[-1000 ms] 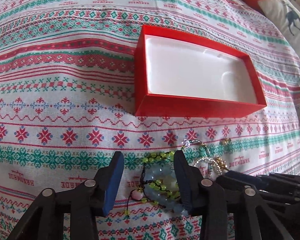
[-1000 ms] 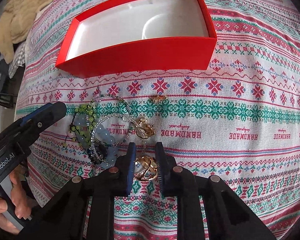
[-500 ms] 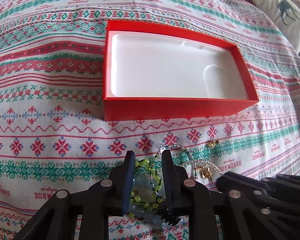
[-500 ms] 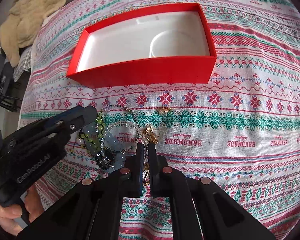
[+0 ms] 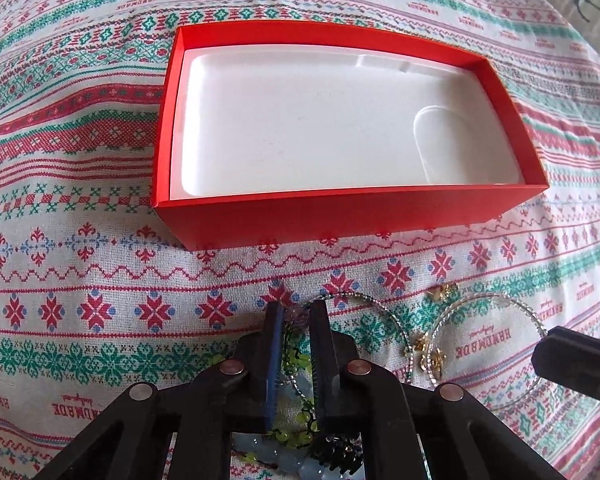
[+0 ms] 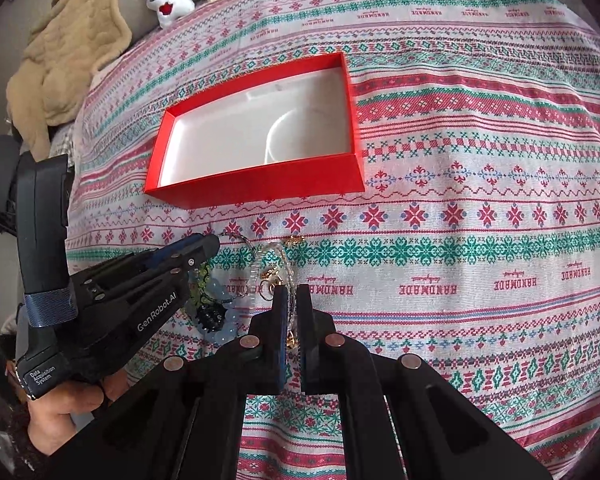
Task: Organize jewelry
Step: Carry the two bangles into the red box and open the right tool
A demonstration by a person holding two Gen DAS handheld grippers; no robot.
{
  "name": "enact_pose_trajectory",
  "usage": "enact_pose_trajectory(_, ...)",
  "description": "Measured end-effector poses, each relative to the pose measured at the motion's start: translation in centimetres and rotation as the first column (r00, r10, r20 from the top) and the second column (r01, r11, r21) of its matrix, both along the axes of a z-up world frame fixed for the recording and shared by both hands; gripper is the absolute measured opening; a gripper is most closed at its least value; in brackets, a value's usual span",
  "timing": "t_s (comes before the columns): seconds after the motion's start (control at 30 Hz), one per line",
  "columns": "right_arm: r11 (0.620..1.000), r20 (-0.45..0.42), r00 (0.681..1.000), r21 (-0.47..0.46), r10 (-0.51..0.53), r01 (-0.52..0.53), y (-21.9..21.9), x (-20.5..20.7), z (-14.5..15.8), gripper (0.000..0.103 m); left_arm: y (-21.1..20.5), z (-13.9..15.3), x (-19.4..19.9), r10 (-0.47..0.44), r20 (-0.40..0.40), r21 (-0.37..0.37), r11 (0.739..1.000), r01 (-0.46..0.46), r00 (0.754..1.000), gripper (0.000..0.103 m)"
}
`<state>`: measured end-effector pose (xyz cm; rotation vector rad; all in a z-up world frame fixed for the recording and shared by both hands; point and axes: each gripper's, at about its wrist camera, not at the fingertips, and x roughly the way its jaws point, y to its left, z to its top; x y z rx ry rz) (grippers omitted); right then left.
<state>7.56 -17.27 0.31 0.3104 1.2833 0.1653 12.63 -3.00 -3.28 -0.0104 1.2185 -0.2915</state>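
A patterned red, green and white cloth (image 6: 480, 184) covers the whole surface. On it sits an open red box (image 5: 340, 216) with a white moulded liner (image 5: 320, 120), nothing inside. Below the box lies the jewelry. The left tool (image 5: 296, 312) has just been closing and pinches the green beaded bracelet (image 5: 296, 360). The right tool (image 6: 293, 292), clamped narrow, grips gold rings (image 6: 291, 338). A silver bangle (image 5: 496, 312) lies loose alongside.

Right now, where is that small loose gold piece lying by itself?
The small gold piece lies on the patterned cloth in front of the red box, toward its right end in the left wrist view, just beyond the silver bangles.
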Motion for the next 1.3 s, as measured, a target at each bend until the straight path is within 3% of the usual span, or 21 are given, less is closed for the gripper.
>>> enact_pose_trajectory(0.17, 1.000, 0.007, 1.000, 0.004, -0.013, 0.013, -0.9, -0.1, 0.3, 0.004, -0.1, 1.0, -0.1, -0.006, 0.031, -0.008, 1.000, 0.006, 0.999, 0.006)
enact_pose_trajectory(0.53, 0.999, 0.079, 0.997, 0.032, -0.005, 0.002, -0.9, -0.6, 3.0, 0.004, 0.9, 5.3, -1.9, -0.015, 0.140, -0.098, 0.995, 0.028, 0.990, 0.006)
enact_pose_trajectory(0.8, 0.998, 0.148, 0.989, 0.069, -0.016, 0.005, -0.9, -0.1, 5.4, 0.004, 1.9, 8.1, -1.2, 0.054, 0.219, -0.166, 0.986, -0.017, 0.974, 0.006)
enact_pose_trajectory(1.1, 0.996, 0.237, 0.971, 0.092, -0.027, 0.005, -0.8, 1.3, 7.5, 0.004, 2.8, 6.8, 1.7, 0.169, 0.228, -0.184, 0.975, -0.128, 0.959, 0.006)
enact_pose_trajectory(1.3, 0.995, 0.273, 0.961, 0.095, -0.033, 0.007, -0.6, 3.0, 7.8, 0.004, 2.6, 5.9, 3.1, 0.195, 0.303, -0.174, 0.974, -0.147, 0.933, 0.006)
